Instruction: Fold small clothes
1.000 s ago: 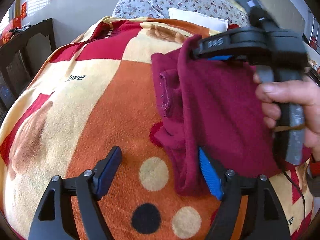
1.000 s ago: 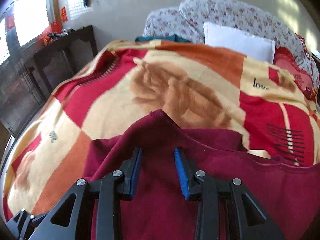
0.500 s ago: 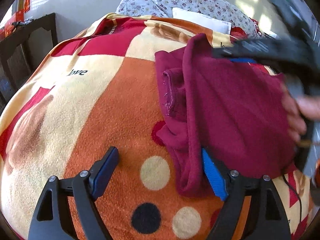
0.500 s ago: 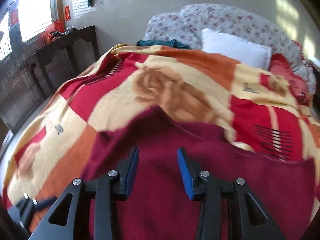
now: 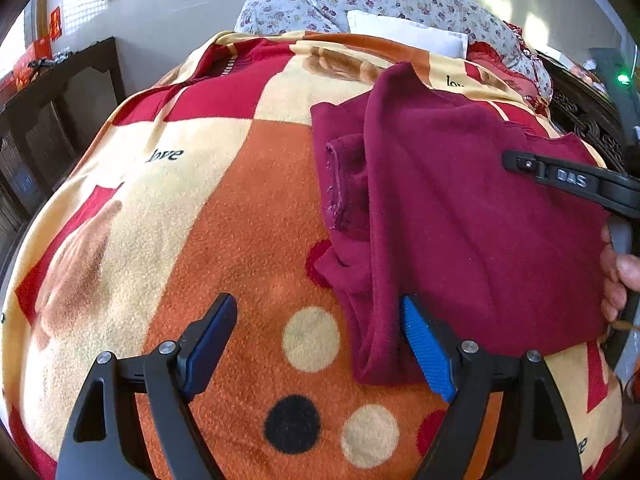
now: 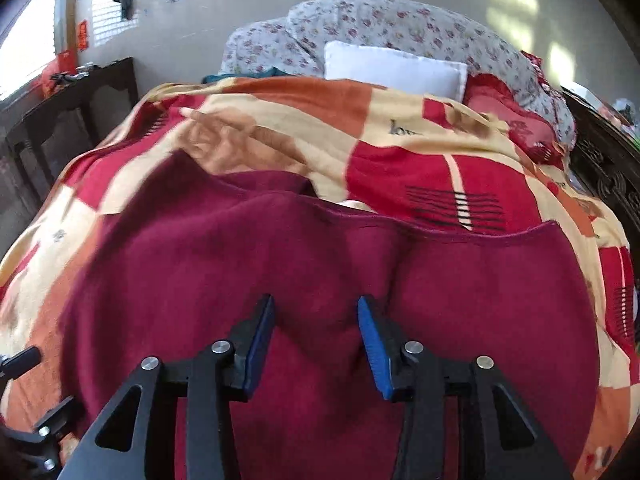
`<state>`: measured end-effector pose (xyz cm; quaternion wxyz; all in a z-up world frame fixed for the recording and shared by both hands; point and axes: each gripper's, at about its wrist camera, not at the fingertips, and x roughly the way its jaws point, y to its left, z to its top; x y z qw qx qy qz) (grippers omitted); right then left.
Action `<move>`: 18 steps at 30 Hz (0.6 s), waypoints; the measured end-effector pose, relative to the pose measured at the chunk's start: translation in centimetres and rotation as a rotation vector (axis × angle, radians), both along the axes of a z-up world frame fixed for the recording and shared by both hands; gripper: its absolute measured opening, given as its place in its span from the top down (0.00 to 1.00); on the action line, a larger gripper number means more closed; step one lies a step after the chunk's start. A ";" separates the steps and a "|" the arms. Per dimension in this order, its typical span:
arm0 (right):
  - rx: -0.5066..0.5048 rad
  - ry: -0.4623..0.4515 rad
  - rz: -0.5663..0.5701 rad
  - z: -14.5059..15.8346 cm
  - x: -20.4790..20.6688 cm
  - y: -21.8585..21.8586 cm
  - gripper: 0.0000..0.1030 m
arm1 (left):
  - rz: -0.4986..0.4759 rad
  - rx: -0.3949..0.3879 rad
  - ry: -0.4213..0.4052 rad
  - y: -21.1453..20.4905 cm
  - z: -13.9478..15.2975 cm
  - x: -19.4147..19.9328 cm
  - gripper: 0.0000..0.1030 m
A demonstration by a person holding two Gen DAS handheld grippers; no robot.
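Observation:
A maroon garment (image 5: 472, 216) lies partly folded on the patterned blanket (image 5: 224, 216), one side flap turned over its middle; it also fills the lower half of the right wrist view (image 6: 320, 264). My left gripper (image 5: 320, 340) is open and empty over the blanket, its right pad (image 5: 424, 352) beside the garment's near left edge. My right gripper (image 6: 316, 340) is open and empty just above the garment's middle. Its black finger (image 5: 568, 180) shows at the right edge of the left wrist view.
The blanket (image 6: 400, 128) covers a bed. A white pillow (image 6: 394, 68) and floral bedding (image 6: 400, 24) lie at the far end. Dark wooden furniture (image 5: 48, 120) stands to the left of the bed and a carved dark frame (image 6: 608, 168) to the right.
My right gripper has let go of the garment's flap and drawn back to the right, off the far corner. The flap now lies flat. The left gripper has hardly moved.

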<state>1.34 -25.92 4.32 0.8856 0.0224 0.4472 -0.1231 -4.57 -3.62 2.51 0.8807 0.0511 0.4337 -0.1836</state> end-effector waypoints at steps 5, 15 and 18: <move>0.003 -0.002 0.022 1.0 -1.8 1.0 0.43 | 0.026 -0.106 0.074 0.8 0.0 0.6 0.20; 0.001 0.014 0.043 2.3 -4.4 2.2 0.37 | 0.032 -0.101 0.065 -0.6 1.2 -0.9 0.20; 0.006 0.026 0.044 2.5 -4.9 2.2 0.36 | 0.049 -0.135 0.112 -0.5 1.1 -1.4 0.20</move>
